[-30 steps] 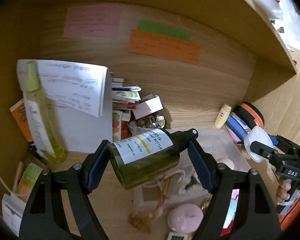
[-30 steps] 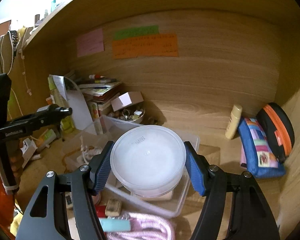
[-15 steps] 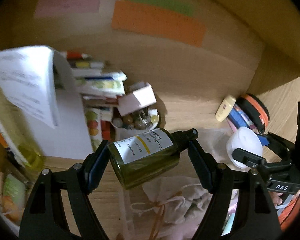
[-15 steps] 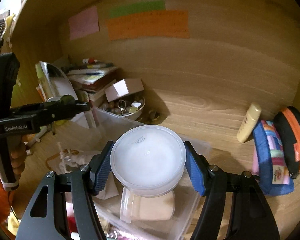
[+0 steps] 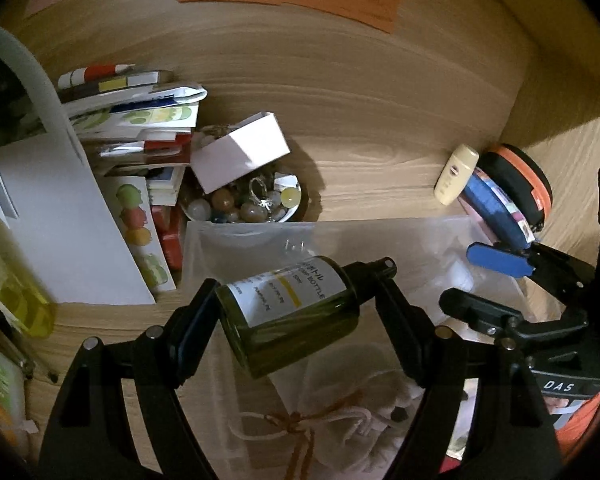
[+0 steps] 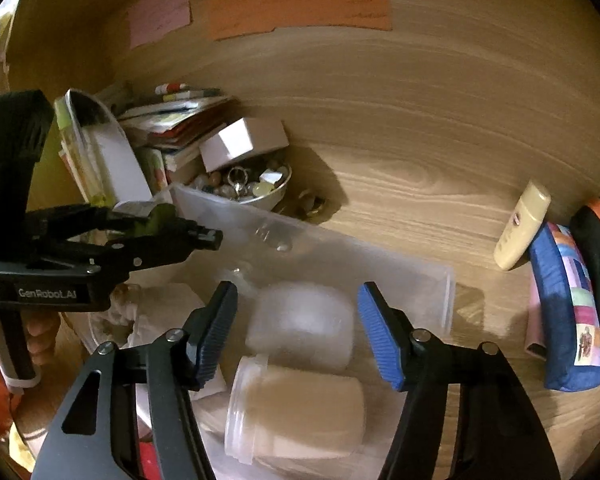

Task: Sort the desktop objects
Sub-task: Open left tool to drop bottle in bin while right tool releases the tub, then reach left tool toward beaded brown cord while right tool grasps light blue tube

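My left gripper (image 5: 296,300) is shut on a dark green spray bottle (image 5: 288,320) with a white label, held tilted over a clear plastic bin (image 5: 380,236). The right wrist view shows that gripper (image 6: 152,228) at the left, a hand behind it. My right gripper (image 6: 298,296) hangs over the same bin (image 6: 420,276); its jaws are closing, and the blue pads stand apart from everything. A blurred white round jar (image 6: 300,320) lies below and between them, inside the bin. A second pale jar (image 6: 296,412) lies on its side nearer me.
A cloth drawstring bag (image 5: 340,412) lies in the bin. Behind it stand a bowl of beads (image 5: 244,204), a white box (image 5: 240,156) and stacked books (image 5: 140,120). At right lie a cream tube (image 6: 520,228), a blue pouch (image 6: 568,304) and an orange-black case (image 5: 520,176).
Both grippers have come forward and down over the bin. The white round jar has left the right gripper's pads and now lies in the bin. The left still grips the bottle.
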A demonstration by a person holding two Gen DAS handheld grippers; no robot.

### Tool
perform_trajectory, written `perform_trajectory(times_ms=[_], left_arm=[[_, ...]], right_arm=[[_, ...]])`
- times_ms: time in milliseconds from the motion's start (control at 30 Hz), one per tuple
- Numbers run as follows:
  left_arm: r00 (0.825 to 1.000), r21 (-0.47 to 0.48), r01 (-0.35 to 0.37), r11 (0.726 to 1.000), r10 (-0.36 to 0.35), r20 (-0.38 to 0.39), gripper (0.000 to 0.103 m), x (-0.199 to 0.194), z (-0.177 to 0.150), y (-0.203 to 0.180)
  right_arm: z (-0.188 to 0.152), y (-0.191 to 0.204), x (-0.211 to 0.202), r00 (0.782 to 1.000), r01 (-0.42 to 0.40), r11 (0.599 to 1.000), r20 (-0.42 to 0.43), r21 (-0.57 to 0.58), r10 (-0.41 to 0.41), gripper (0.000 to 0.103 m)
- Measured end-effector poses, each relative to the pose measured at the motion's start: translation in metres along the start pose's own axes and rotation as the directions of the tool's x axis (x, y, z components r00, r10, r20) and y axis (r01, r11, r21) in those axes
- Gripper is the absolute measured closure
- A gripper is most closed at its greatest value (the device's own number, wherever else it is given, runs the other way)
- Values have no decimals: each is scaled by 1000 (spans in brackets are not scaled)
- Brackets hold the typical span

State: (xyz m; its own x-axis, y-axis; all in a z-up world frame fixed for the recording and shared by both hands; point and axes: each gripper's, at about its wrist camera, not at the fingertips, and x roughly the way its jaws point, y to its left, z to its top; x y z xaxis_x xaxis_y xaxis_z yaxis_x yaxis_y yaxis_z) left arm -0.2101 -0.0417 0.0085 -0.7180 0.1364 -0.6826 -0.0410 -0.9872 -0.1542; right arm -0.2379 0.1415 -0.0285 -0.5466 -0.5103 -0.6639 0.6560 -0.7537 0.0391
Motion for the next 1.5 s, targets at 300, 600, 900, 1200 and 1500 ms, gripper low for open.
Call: perform_trajectory(times_ms=[300,600,900,1200,1500], left_arm=[[999,83,-47,995,49,-20,22,9,-6,-13],[1000,62,-11,998,13,-26,21,2,-3,-11],[997,17,-5,1000,4,76,10,-42,3,-4],[984,31,-85,996,79,160,6,-84,-15,-3],[981,44,-138,990,130,141,6,-104,-51,12]], right_arm=[[-4,9,1,1000,-4,999,-14,-38,3,46],[-3,9,-1,1000,-6,999,-6,-37,6,46],[8,8,-30,998,18,1000,67,-11,-18,29],[-2,18,-72,989,64,998,135,5,-64,16],[-34,32,-96,987,71,997,146,9,-71,6]])
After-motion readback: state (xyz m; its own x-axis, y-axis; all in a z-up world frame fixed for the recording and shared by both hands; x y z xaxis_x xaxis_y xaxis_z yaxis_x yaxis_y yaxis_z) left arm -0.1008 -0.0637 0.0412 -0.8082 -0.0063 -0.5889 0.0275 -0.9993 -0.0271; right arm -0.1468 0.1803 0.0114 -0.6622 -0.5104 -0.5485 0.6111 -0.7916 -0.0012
